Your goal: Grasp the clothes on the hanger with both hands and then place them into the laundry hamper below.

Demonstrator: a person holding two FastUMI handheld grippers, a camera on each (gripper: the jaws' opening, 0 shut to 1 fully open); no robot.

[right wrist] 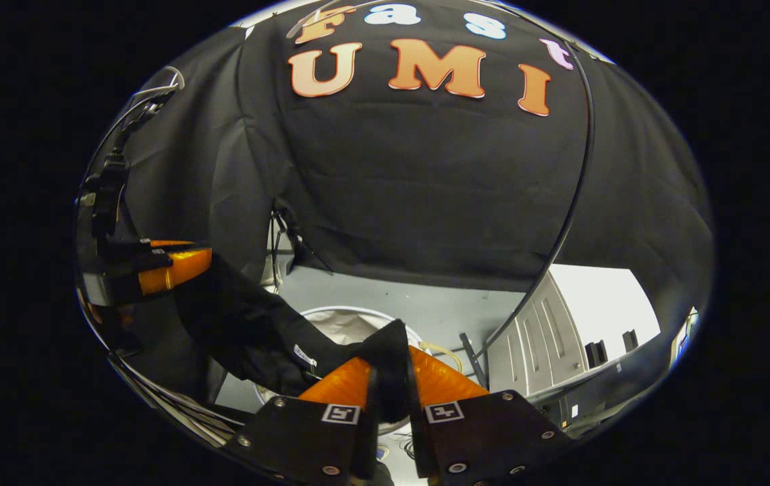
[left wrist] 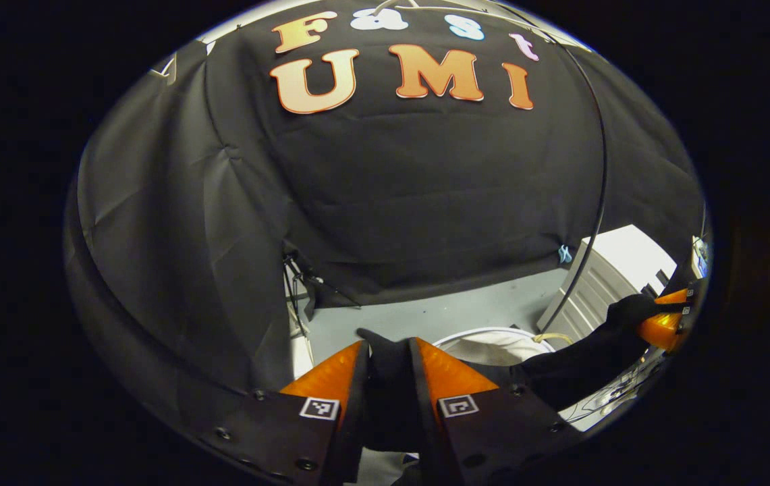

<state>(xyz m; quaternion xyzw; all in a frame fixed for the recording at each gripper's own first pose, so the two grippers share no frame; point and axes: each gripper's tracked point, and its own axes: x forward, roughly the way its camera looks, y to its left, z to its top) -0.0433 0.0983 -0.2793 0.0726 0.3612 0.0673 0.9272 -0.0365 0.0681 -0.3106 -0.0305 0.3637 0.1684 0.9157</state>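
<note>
A black garment (left wrist: 580, 361) hangs stretched between both grippers, sagging over the white-lined laundry hamper (left wrist: 492, 345) on the floor below. In the left gripper view my left gripper (left wrist: 388, 354) is shut on one end of the cloth, and the other gripper (left wrist: 665, 324) holds the far end at the right edge. In the right gripper view my right gripper (right wrist: 391, 358) is shut on a bunched fold of the black garment (right wrist: 256, 331), which runs left to the left gripper (right wrist: 169, 266). The round hamper (right wrist: 344, 324) opens just beyond the fingers.
A white cabinet (right wrist: 560, 331) with ribbed panels stands right of the hamper. A thin black cable (right wrist: 563, 223) curves down the wall to the grey floor (right wrist: 438, 307). A tripod leg (left wrist: 297, 297) sits at the wall's foot, left of the hamper.
</note>
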